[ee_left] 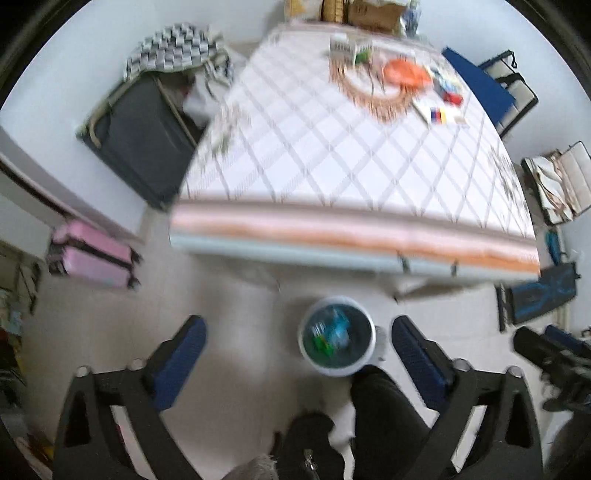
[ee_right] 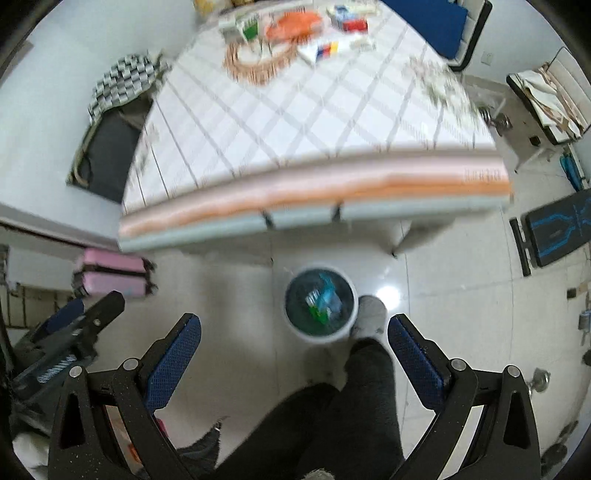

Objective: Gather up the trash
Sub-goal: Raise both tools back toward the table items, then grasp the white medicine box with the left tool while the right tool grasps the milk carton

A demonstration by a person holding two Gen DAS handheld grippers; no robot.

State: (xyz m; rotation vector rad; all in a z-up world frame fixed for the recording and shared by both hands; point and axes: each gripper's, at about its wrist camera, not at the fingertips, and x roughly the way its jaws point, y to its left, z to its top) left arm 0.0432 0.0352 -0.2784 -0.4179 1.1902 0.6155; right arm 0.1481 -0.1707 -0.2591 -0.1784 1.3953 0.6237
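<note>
A white round trash bin (ee_left: pixel 337 339) stands on the floor in front of the table, with blue and green wrappers inside; it also shows in the right wrist view (ee_right: pixel 320 304). My left gripper (ee_left: pixel 297 354) is open and empty, high above the floor beside the bin. My right gripper (ee_right: pixel 293 350) is open and empty, also above the bin. Trash lies at the table's far end: an orange bag (ee_left: pixel 406 72) (ee_right: pixel 293 23), small boxes (ee_left: pixel 349 46), and coloured packets (ee_left: pixel 445 105) (ee_right: pixel 327 50).
The table (ee_left: pixel 332 155) has a checked cloth. A person's dark-trousered leg (ee_right: pixel 365 376) and socked foot (ee_right: pixel 369 314) stand beside the bin. A pink suitcase (ee_left: pixel 94 254), a dark chair (ee_left: pixel 140 136), a blue chair (ee_right: pixel 436 26) and a bench (ee_right: pixel 557 229) surround the table.
</note>
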